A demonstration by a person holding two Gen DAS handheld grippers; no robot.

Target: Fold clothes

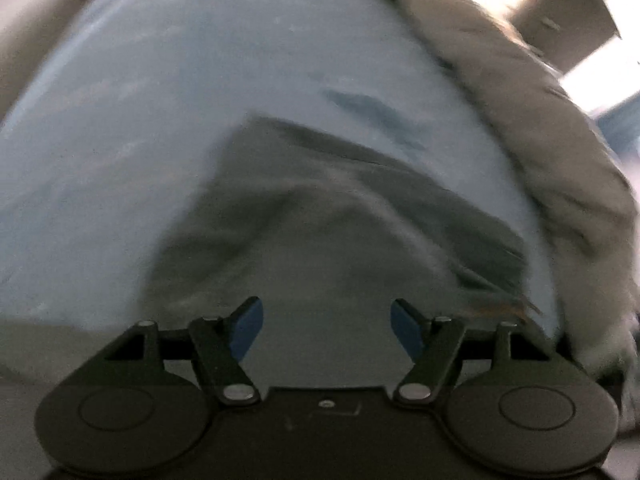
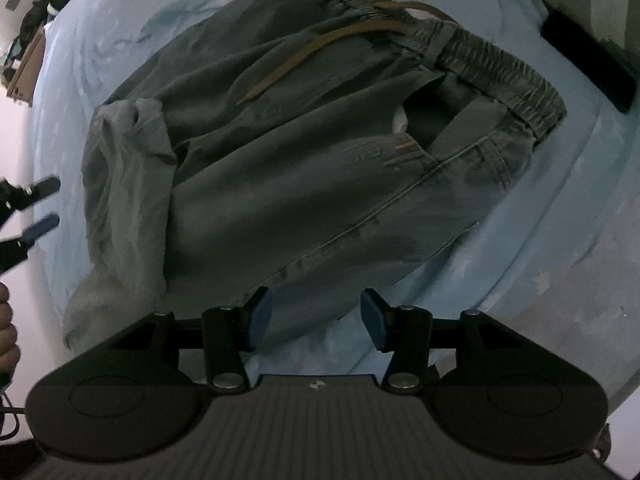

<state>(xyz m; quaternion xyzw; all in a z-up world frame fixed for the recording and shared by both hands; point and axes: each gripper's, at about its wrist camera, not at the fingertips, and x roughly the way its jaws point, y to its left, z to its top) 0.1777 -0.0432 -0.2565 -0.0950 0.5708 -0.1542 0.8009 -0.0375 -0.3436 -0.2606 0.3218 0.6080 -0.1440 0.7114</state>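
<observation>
A person's hand (image 2: 7, 328) shows at the far left edge of the right wrist view, and just above it the left gripper (image 2: 46, 204) hangs beside the trousers' folded end, apart from the cloth, its jaws spread with nothing between them. The grey-green trousers (image 2: 304, 152) lie folded on a pale blue sheet (image 2: 540, 232), with the lighter, crumpled leg ends to the left and the elastic waistband (image 2: 500, 68) to the upper right; a brown drawstring (image 2: 320, 46) trails across the cloth from the waistband. The right gripper (image 2: 316, 318) hovers over the trousers' near edge, jaws apart and empty. The left wrist view is blurred: the left gripper (image 1: 327, 330) is open above a grey fold of the trousers (image 1: 320, 208), and a fluffy beige blanket (image 1: 540, 128) runs along the sheet's right side.
</observation>
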